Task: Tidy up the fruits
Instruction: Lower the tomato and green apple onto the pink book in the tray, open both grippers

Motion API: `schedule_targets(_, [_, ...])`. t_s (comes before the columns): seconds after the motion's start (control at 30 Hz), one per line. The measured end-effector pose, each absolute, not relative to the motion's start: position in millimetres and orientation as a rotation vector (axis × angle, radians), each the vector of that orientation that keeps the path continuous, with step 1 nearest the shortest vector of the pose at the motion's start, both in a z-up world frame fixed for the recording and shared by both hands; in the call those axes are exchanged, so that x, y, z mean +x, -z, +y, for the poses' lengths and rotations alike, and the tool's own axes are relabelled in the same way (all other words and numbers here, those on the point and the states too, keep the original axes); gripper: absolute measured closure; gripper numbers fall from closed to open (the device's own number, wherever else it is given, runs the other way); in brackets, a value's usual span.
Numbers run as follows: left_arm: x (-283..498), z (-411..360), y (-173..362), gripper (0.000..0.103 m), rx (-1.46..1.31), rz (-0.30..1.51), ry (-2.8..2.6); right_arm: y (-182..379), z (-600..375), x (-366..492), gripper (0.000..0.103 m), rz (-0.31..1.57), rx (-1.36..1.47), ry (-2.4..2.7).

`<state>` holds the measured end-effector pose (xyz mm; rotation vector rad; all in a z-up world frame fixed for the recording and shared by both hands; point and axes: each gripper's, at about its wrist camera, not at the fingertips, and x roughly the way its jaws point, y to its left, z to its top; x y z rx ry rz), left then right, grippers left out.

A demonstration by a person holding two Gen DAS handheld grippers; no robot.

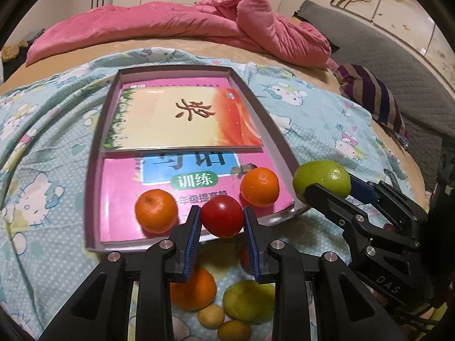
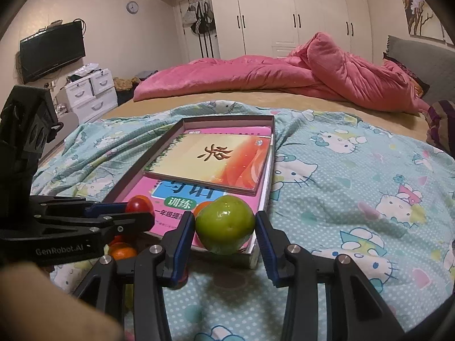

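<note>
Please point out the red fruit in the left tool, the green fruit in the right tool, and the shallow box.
red fruit (image 1: pixel 222 219): left wrist view, middle of its front face.
green fruit (image 2: pixel 224 224): right wrist view, centre of its skin.
shallow box (image 1: pixel 264 115): left wrist view, right-hand wall.

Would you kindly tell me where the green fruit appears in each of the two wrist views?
Left wrist: green fruit at right, beside the tray's near right corner, in the right tool.
Right wrist: bottom centre, between the blue pads.
Shared landmark: the pink workbook in the tray.
</note>
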<state>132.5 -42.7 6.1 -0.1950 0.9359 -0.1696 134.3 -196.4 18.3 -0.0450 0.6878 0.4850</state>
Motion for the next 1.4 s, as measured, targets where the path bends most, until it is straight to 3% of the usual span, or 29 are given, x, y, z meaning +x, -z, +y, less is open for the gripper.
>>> schedule_targets(1.4, [161, -44, 23, 0.072, -0.201, 0.997, 0.126, 4, -176, 157, 0.059, 0.716, -0.115, -0.438])
